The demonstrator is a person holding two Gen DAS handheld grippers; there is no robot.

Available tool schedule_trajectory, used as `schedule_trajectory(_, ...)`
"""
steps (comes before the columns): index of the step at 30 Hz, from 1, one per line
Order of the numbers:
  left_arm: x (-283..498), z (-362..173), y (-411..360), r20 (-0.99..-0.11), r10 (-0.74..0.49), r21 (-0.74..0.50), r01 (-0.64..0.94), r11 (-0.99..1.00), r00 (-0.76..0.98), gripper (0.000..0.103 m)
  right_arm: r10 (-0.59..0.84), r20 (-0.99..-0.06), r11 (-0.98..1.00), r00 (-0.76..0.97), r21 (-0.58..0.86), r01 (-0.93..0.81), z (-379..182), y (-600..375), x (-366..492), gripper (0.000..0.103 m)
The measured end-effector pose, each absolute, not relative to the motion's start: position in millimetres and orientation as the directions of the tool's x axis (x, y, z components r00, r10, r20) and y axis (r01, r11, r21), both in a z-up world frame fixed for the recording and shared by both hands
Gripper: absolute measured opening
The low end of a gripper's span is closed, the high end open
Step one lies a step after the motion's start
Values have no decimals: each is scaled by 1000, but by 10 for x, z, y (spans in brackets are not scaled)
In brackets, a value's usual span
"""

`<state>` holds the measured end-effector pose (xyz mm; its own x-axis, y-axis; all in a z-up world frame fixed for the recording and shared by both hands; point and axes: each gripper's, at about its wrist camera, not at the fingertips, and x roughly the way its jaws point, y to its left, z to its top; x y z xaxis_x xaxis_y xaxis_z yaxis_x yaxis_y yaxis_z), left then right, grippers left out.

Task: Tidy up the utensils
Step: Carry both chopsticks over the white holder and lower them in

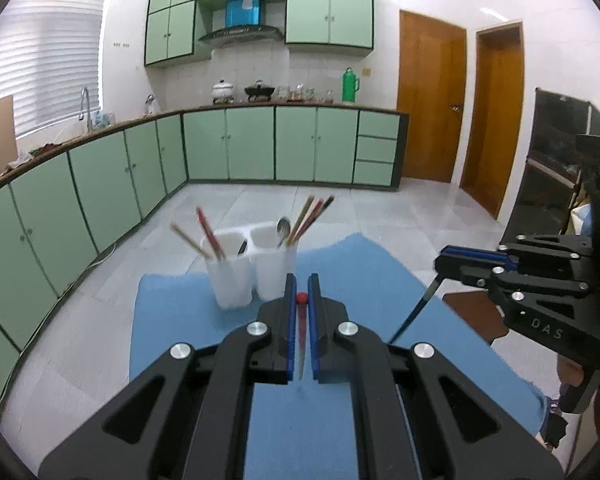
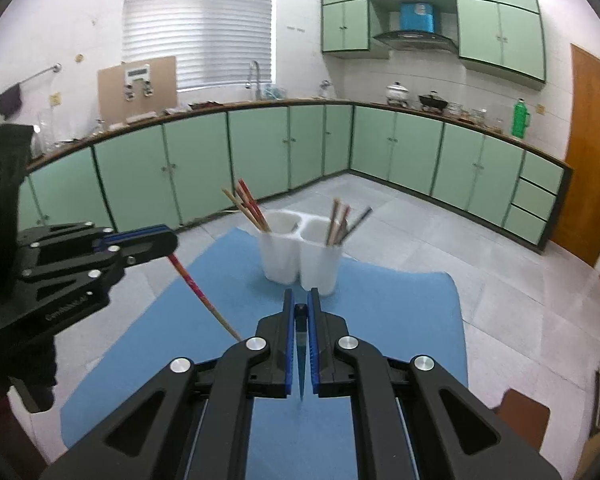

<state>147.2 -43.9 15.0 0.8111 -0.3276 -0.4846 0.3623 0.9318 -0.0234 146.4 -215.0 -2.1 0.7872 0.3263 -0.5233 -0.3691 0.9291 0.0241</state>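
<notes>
Left gripper (image 1: 301, 280): fingers clamped on a red chopstick (image 1: 301, 332), tip hanging down over the blue mat (image 1: 172, 320). Right gripper (image 2: 300, 294): fingers clamped on a dark chopstick (image 2: 301, 356), tip likewise down above the mat. Beyond both, near the mat's far edge: white two-cup holder (image 1: 252, 272), upright. Left cup: several chopsticks, leaning. Right cup: chopsticks plus one spoon (image 1: 283, 229). Farther: tiled floor, green cabinets (image 1: 252, 144).

White twin-cup holder (image 1: 252, 276) stood upright mid-frame, chopsticks (image 1: 208, 234) and a spoon (image 1: 283, 229) leaning inside. Red chopstick (image 2: 198, 292) at left and dark chopstick (image 1: 416, 308) at right hung tilted.
</notes>
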Motion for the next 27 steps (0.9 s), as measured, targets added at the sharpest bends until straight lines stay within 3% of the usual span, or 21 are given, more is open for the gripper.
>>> schedule_trajectory(8,1652,712,-491,-371,-373,9,405,914,850,4,421,-451,884,787,9,-467,629,-2073,1814,6)
schedule_trajectory(16,2192,1265,-589,-248,-336,70,363,929,909,4,427,-340,885,838,-30,-464,1256,-1959,2456,6)
schedule_trajectory(21,2569,1287,-608,-239,-315,74,340,937,919,4,423,-310,894,851,-9,-448,1299,-1934,2868,6)
schedule_trajectory(27,3000,954,-595,-281,-299,67,330,942,912,4,411,-330,904,850,28,-426,983,-1892,3309,6)
